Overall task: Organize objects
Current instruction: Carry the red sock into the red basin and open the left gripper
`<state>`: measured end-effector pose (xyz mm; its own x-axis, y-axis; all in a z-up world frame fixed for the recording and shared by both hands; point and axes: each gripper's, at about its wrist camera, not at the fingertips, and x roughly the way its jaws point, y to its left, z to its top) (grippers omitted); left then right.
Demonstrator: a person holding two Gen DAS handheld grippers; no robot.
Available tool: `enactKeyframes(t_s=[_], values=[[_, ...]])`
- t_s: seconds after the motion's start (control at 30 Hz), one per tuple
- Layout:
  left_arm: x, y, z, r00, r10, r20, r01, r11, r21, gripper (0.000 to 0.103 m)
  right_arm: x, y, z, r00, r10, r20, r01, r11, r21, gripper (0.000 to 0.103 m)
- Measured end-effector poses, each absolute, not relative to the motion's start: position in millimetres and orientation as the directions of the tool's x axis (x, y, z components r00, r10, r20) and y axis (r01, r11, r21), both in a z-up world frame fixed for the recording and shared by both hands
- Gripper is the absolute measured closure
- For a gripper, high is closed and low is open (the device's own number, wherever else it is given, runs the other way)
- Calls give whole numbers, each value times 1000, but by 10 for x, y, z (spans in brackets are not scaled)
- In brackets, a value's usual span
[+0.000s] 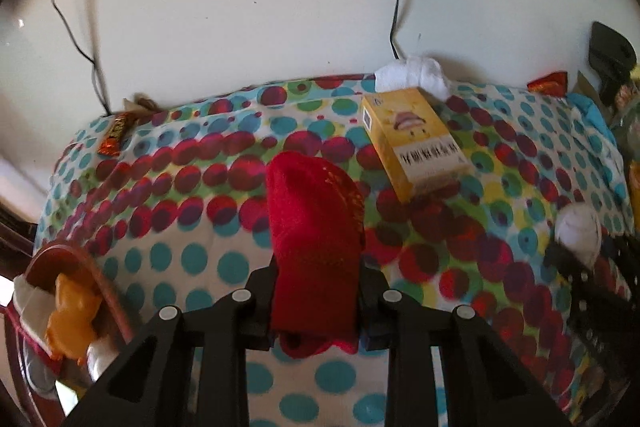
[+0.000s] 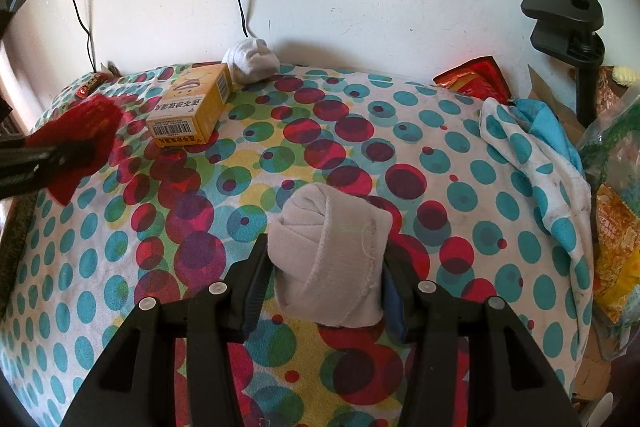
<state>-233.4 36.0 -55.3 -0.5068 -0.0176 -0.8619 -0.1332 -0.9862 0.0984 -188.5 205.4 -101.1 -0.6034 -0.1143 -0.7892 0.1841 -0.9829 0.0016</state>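
A: Red knit, that is what the left claw (image 1: 316,291) is clenched on: a red sock (image 1: 316,227) pinched between both pads, its toe sticking out toward twelve o'clock in the left wrist view, over the dotted cloth (image 1: 200,267) covering the table.

B: And the right claw (image 2: 326,283)?

A: Grasping a rolled white sock (image 2: 332,259), squeezed from both sides. I cannot tell whether it rests on the cloth or hangs just above it.

B: What else is out there?

A: A yellow carton (image 2: 192,111) at about eleven o'clock in the right wrist view, a second white sock bundle (image 2: 250,61) just behind it against the wall, and a small candy bar (image 1: 116,137) near the table's far left edge. At eight o'clock from the left claw sits a red basket (image 1: 80,259) holding an orange toy (image 1: 74,315).

B: Risks?

A: The red sock is held low on its body, so the loose end could snag the carton. The roll might unwind if the grip loosens.
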Motion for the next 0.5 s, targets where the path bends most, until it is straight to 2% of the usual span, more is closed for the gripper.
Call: enactKeyframes(t_s=[0.5], values=[[-1447,464,-337,-545,-15,-838,-159,-980,122,75,-1884,2049,-1008,-604,-113,-789,184,-983,-1,55]])
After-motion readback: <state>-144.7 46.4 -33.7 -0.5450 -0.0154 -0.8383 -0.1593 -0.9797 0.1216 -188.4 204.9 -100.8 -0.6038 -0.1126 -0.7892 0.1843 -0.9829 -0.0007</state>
